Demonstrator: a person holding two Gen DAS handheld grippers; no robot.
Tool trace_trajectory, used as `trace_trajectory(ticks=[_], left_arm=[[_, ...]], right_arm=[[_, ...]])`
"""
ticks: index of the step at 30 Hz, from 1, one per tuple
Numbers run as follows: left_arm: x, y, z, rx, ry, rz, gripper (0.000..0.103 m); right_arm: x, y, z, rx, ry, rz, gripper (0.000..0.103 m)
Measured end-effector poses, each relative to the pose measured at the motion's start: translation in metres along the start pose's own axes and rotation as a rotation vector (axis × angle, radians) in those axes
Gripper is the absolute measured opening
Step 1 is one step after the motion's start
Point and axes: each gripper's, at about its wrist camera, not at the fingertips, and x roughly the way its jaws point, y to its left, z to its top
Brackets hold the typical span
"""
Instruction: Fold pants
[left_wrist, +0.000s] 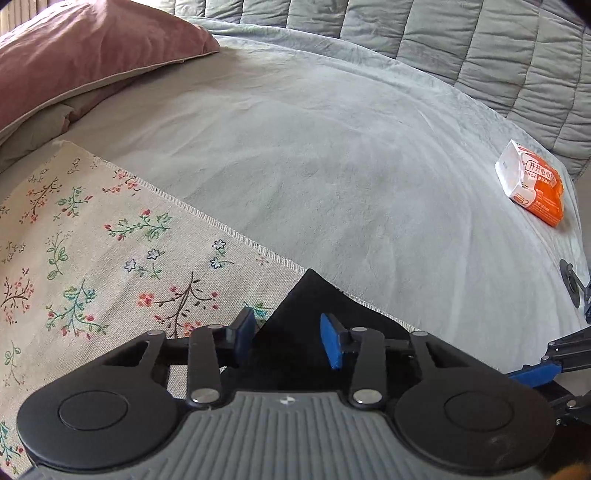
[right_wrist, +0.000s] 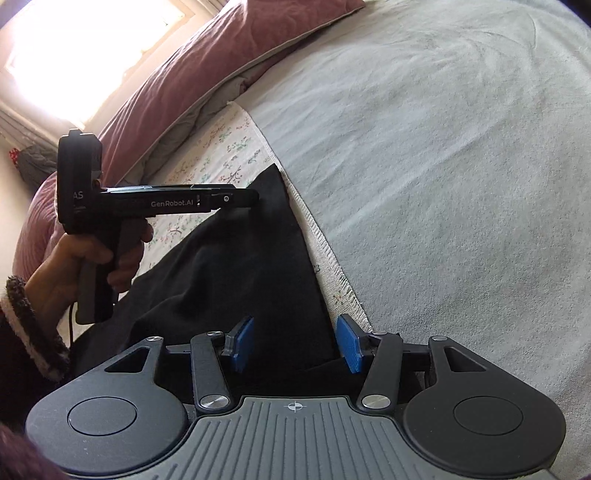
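Observation:
The black pants lie on a floral cloth on the bed, with one corner pointing away from me. My left gripper is open, its blue pads either side of that corner, just above it. It shows from the side in the right wrist view, over the far corner of the pants. My right gripper is open over the near edge of the pants, blue pads apart with black fabric between and below them.
A grey-green bedsheet covers the bed. Pink pillows lie at the far left, a quilted blanket at the back. An orange and white packet rests at the right.

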Motion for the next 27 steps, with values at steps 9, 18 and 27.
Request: trace_trajectory(ticks=[9, 18, 27], left_arm=[[-0.023, -0.005, 0.000, 0.050, -0.133, 0.107, 0.014], [-0.020, 0.015, -0.003, -0.004, -0.127, 0.163, 0.014], [-0.042, 0.007, 0.003, 0.032, -0.187, 0.196, 0.014]], right_arm=[[0.000, -0.002, 0.002, 0.010, -0.017, -0.007, 0.048], [0.001, 0.001, 0.000, 0.010, -0.023, 0.003, 0.046], [0.002, 0.009, -0.001, -0.030, -0.041, -0.019, 0.007]])
